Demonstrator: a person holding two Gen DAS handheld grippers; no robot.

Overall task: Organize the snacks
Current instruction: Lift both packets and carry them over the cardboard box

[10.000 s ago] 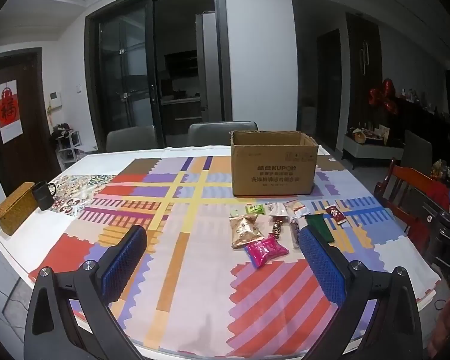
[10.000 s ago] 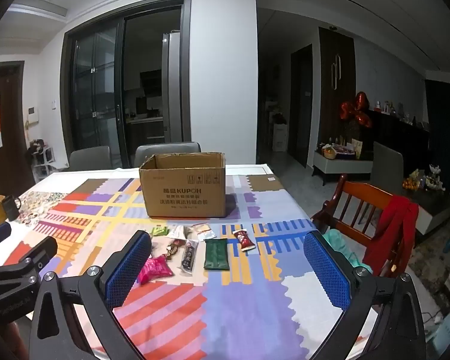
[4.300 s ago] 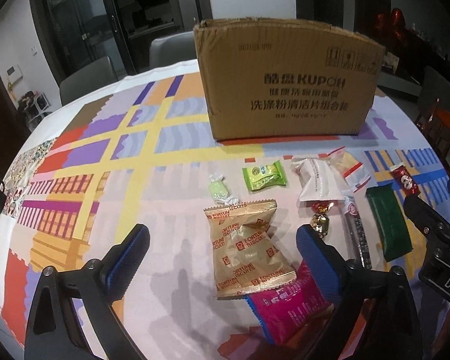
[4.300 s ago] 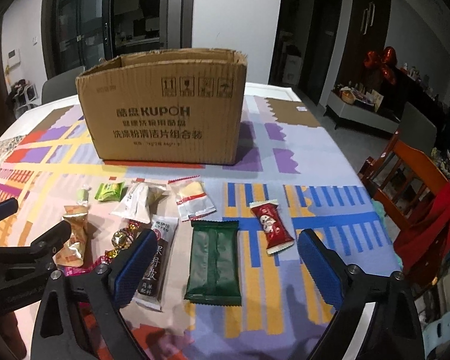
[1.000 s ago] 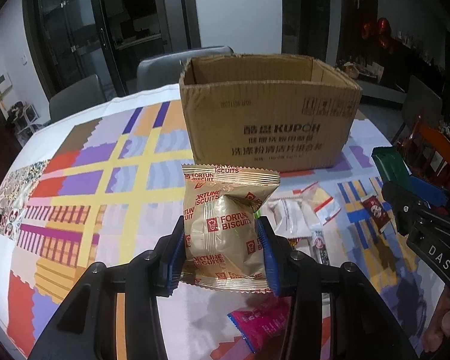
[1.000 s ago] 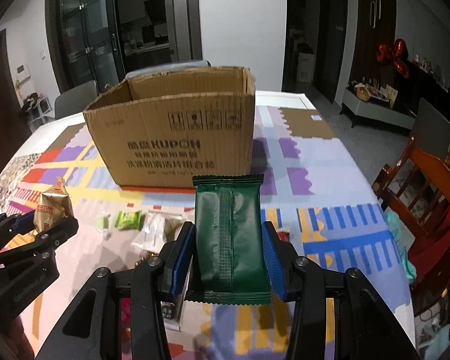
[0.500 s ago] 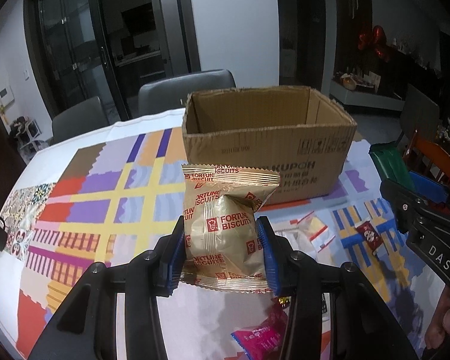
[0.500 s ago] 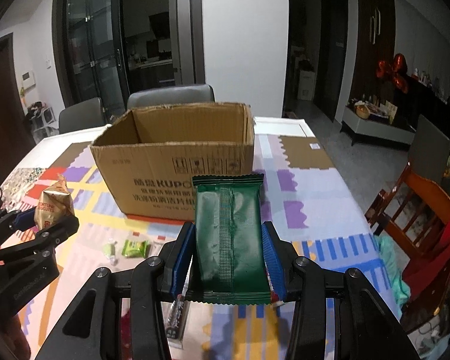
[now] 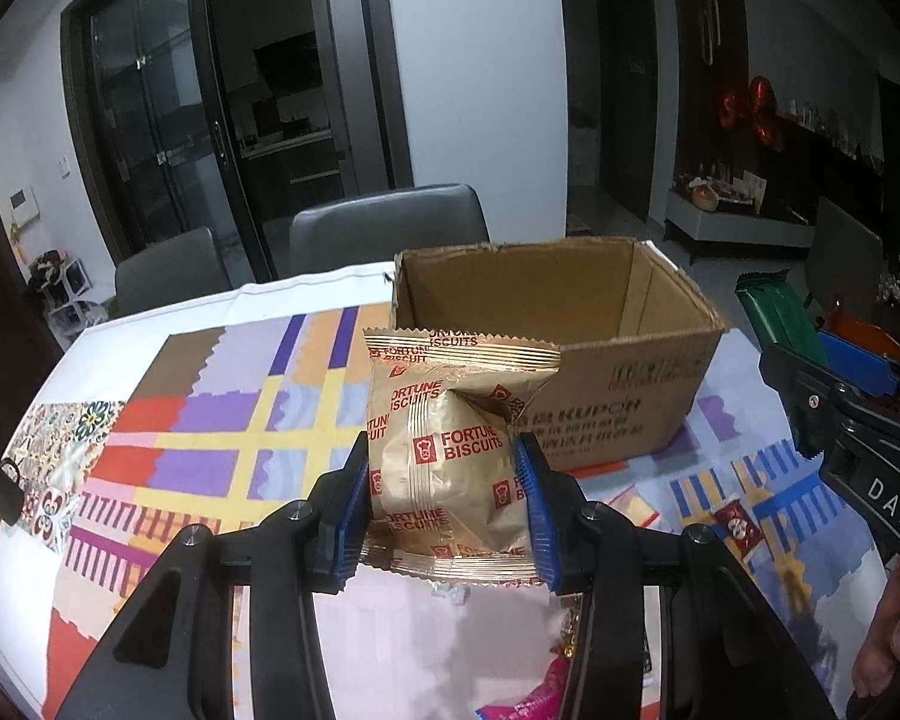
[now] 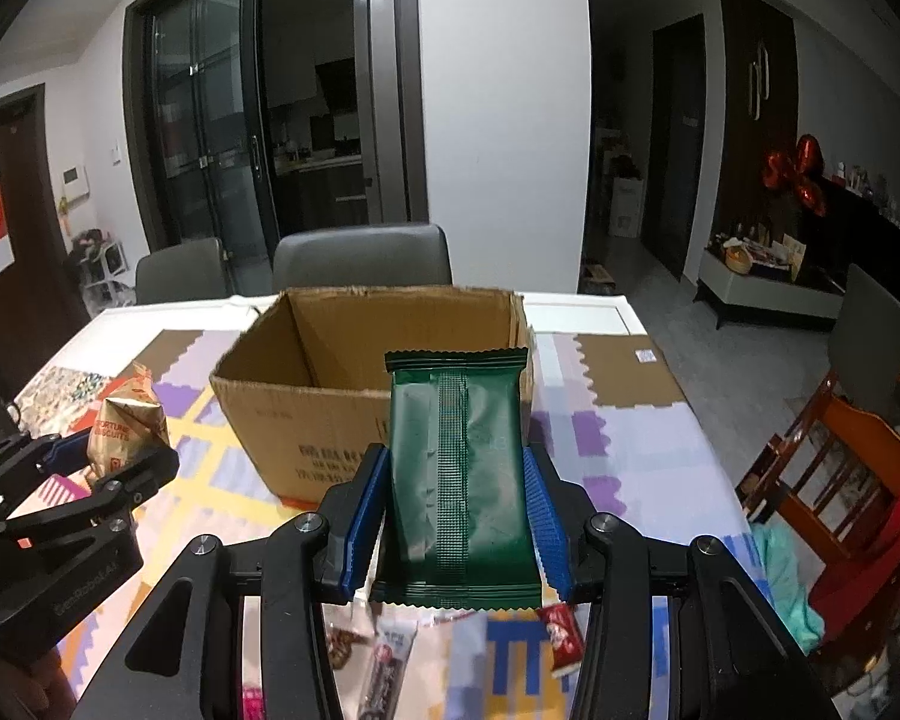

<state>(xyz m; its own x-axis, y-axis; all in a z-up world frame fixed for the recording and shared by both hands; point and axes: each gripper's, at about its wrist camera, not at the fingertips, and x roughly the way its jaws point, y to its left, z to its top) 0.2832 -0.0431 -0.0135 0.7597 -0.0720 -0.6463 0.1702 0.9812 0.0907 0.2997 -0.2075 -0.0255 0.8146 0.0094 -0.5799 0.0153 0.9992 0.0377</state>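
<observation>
My left gripper [image 9: 444, 510] is shut on a gold Fortune Biscuits packet [image 9: 450, 450] and holds it in the air in front of an open, empty-looking cardboard box [image 9: 630, 396]. My right gripper [image 10: 459, 516] is shut on a dark green snack packet [image 10: 459, 462], held upright just before the same box [image 10: 306, 414]. Each gripper shows in the other's view: the right one with its green packet [image 9: 777, 315] at the right, the left one with its gold packet [image 10: 126, 420] at the left. Both are raised above the table.
Several small snacks stay on the patterned tablecloth [image 9: 210, 420] below the grippers, among them a red packet [image 9: 735, 525] and a pink one [image 9: 522, 705]. Grey chairs [image 10: 360, 261] stand behind the table. A wooden chair with red cloth [image 10: 858, 480] stands at the right.
Both grippers have risen and moved toward the box with their packets; I now look down into the box's open top. The grips have not changed.
</observation>
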